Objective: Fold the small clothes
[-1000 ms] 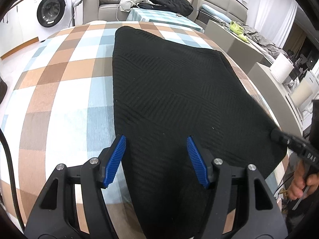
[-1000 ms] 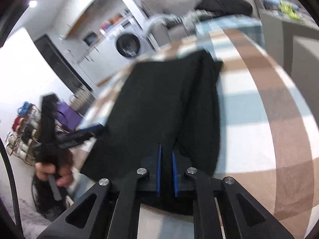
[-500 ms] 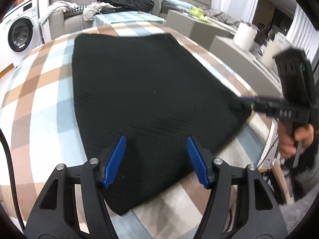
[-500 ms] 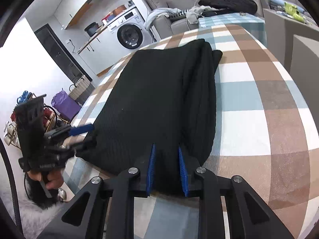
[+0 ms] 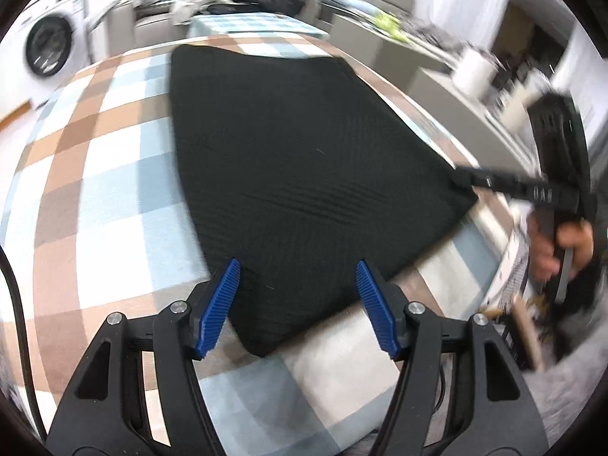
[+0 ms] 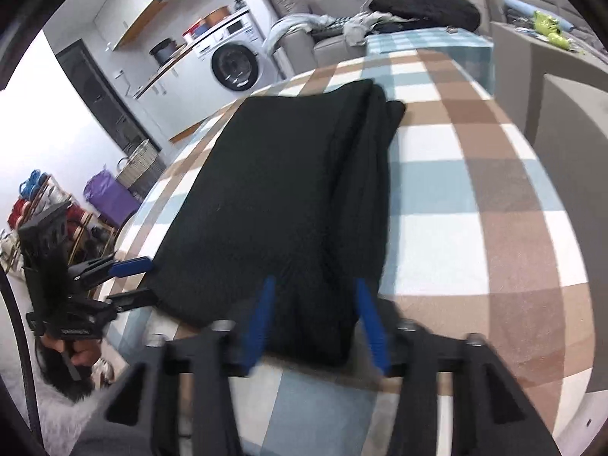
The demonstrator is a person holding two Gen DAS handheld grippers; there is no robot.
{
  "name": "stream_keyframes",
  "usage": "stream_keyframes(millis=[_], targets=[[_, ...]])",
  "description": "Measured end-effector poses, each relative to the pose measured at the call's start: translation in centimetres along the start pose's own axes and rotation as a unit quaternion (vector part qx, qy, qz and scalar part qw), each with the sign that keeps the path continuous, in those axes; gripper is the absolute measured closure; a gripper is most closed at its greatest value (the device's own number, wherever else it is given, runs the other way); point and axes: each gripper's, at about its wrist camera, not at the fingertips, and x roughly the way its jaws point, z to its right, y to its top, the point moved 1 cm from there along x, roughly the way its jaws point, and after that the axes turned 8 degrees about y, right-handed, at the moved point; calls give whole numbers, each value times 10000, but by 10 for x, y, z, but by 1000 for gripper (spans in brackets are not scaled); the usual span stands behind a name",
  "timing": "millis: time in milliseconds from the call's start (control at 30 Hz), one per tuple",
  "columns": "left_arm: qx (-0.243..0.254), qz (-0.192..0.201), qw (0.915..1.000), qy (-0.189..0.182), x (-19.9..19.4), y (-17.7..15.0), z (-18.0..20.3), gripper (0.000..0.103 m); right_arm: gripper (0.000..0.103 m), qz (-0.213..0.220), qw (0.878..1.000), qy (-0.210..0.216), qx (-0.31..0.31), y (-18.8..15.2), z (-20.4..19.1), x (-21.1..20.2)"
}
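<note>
- Here, the right gripper (image 6: 313, 321) has just been opening; its blue pads are standing apart around the near corner of the folded black garment (image 6: 281, 197), no longer pinching it.
- The left gripper (image 5: 298, 306) is hovering with its jaws spread, empty, over the garment's other near corner.
- The garment is lying flat on the checked tablecloth (image 6: 467, 235).

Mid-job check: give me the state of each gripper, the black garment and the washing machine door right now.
black garment: folded, lying flat on the checked tablecloth.
right gripper: open, jaws just opened, garment edge between them, released.
left gripper: open, holding nothing, at the garment's near corner.
washing machine: door closed.
</note>
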Motion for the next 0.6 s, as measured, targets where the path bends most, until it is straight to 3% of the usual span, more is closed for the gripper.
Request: stream_keyframes(millis=[200, 300, 433, 500, 600], targets=[[-903, -99, 9954, 309, 22, 9, -35, 41, 53, 15, 9992, -45, 402, 6, 17, 19], [-1026, -166, 9941, 318, 33, 14, -39, 42, 53, 47, 9995, -111, 278, 11, 13, 24], [-941, -152, 9948, 372, 39, 20, -38, 67, 54, 1, 9995, -78, 315, 14, 13, 30], [-905, -129, 9948, 459, 43, 22, -39, 77, 66, -3, 9996, -33, 294, 16, 12, 33], [-950, -121, 9945, 413, 45, 25, -42, 79, 72, 2, 9996, 56, 260, 18, 9, 39]])
